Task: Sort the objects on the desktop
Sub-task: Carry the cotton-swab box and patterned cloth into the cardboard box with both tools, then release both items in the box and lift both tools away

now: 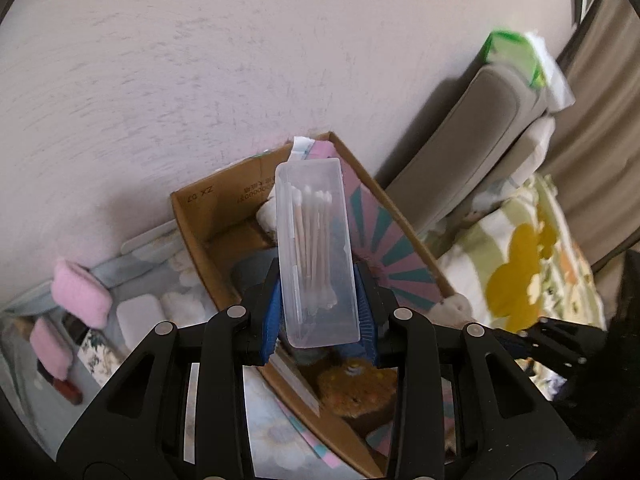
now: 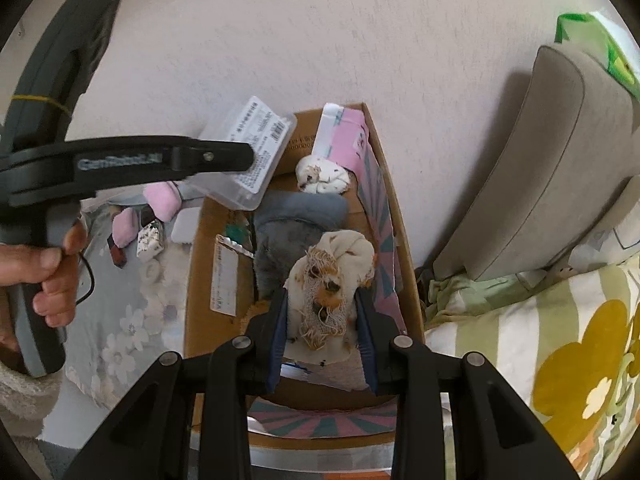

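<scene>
Clear swab case [image 1: 316,256], brown cardboard box [image 1: 208,208], pink pouches [image 1: 82,300], cream stained rag [image 2: 332,280], yellow-flowered bedding [image 2: 560,340]

Place: a home bedroom.
Bedding: flowered quilt [image 2: 560,360] spread at the right edge.
Headboard: grey padded panel [image 2: 560,168] against the plaster wall [image 2: 320,32].
Clutter: cardboard box [image 2: 404,240] of household odds and ends.

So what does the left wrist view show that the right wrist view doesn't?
Left only: the cotton swabs inside the clear case that the left gripper grips.
Right only: the case's label side, the hand on the left gripper's handle, and the stained rag in the right gripper.
Both: the cardboard box, pink pouches and beige cushion.
</scene>
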A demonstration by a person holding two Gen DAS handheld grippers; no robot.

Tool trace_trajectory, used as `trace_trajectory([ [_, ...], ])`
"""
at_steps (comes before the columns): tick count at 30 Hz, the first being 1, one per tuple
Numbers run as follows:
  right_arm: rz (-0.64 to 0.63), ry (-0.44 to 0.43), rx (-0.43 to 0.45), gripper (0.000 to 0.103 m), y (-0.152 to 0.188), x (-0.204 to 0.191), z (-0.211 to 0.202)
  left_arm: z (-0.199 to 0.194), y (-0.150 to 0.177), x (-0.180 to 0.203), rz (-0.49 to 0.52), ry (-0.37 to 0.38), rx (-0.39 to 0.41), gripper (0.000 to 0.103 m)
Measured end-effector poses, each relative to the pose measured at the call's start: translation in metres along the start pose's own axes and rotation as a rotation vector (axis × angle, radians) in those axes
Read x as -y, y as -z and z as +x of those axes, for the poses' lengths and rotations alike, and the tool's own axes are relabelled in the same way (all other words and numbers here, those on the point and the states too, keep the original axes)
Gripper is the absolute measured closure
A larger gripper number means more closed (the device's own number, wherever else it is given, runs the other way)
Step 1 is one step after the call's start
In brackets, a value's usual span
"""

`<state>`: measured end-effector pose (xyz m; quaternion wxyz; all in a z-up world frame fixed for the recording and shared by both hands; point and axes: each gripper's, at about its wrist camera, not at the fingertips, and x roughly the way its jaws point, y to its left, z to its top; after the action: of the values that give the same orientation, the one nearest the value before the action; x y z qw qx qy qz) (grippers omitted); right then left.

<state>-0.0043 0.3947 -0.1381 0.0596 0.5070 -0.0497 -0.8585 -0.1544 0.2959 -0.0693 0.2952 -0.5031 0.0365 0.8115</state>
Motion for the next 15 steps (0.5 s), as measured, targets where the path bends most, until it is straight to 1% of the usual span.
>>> trace_trajectory([
  [2, -0.004, -0.012, -0.007, 0.074, -0.001, 0.003, 0.005, 0.013, -0.002, 0.001, 0.011, -0.036, -0.011, 0.073],
  [6, -0.022, -0.029, -0.020, 0.074, -0.003, 0.004, 0.017, 0.029, -0.004, -0.003, 0.000, -0.061, -0.030, 0.073],
  [9, -0.025, -0.042, -0.018, 0.074, -0.006, 0.004, 0.022, 0.032, -0.006, -0.006, -0.001, -0.074, -0.037, 0.073],
  [11, -0.036, -0.046, -0.015, 0.071, -0.007, 0.003, 0.024, 0.034, -0.009, -0.006, -0.003, -0.090, -0.037, 0.073],
  [12, -0.050, -0.035, -0.019, 0.065, -0.007, 0.000, 0.025, 0.036, -0.010, -0.004, -0.003, -0.084, -0.040, 0.073],
  [13, -0.059, -0.022, -0.024, 0.052, -0.008, -0.002, 0.026, 0.037, -0.011, -0.006, -0.011, -0.076, -0.048, 0.071],
  [14, -0.059, -0.006, -0.021, 0.044, -0.008, -0.003, 0.028, 0.039, -0.011, -0.005, -0.025, -0.072, -0.056, 0.068],
  [15, -0.054, 0.001, -0.016, 0.031, -0.008, -0.004, 0.028, 0.039, -0.012, -0.005, -0.033, -0.072, -0.058, 0.064],
])
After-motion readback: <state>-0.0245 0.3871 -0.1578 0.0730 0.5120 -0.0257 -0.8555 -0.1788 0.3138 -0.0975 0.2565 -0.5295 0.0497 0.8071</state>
